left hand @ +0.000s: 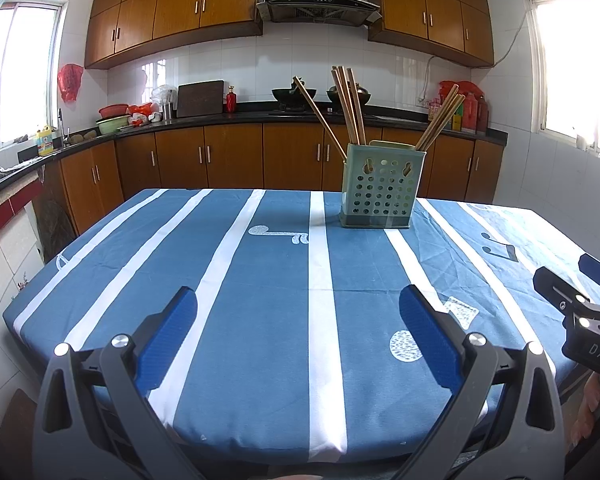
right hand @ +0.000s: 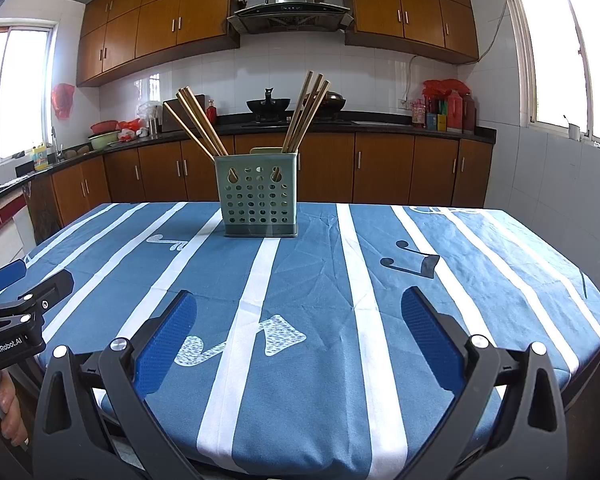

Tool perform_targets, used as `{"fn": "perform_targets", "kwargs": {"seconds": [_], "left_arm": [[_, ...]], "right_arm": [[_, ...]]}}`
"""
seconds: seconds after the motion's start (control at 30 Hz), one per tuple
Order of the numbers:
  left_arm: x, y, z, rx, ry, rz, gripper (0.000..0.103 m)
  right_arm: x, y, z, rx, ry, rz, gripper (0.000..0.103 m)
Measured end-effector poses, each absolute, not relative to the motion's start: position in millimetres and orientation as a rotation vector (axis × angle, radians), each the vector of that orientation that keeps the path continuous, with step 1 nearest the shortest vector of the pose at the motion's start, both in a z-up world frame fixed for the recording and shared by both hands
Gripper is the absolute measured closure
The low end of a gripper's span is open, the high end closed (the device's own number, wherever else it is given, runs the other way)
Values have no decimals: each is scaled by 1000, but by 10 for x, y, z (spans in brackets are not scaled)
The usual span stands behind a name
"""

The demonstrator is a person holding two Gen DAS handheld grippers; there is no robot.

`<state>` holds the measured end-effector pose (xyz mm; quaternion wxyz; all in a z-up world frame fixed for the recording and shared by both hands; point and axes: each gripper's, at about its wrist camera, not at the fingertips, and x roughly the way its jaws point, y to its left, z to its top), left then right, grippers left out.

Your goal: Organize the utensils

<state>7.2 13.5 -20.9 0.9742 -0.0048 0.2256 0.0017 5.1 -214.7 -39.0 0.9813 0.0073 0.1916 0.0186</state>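
The holder (right hand: 257,196) is hiding the lower ends of the chopsticks (right hand: 199,122), so I am not seeing how they are standing inside. The frame edge is cutting off my right gripper (left hand: 588,304) in the left view and my left gripper (right hand: 18,300) in the right view. The near edge of the table (left hand: 100,280) is disappearing behind my fingers (left hand: 168,340). The bottle (right hand: 454,110) labels on the counter are too small for reading.

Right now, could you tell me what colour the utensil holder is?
Pale green utensil holder, clearest in the right wrist view.
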Motion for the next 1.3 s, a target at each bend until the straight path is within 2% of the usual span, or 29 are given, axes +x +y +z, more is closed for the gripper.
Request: {"fn": "perform_targets", "kwargs": {"seconds": [1.3], "left_arm": [[91,100,-211,-10,455,0,4]], "right_arm": [[55,-2133,-418,17,392,37,2]]}}
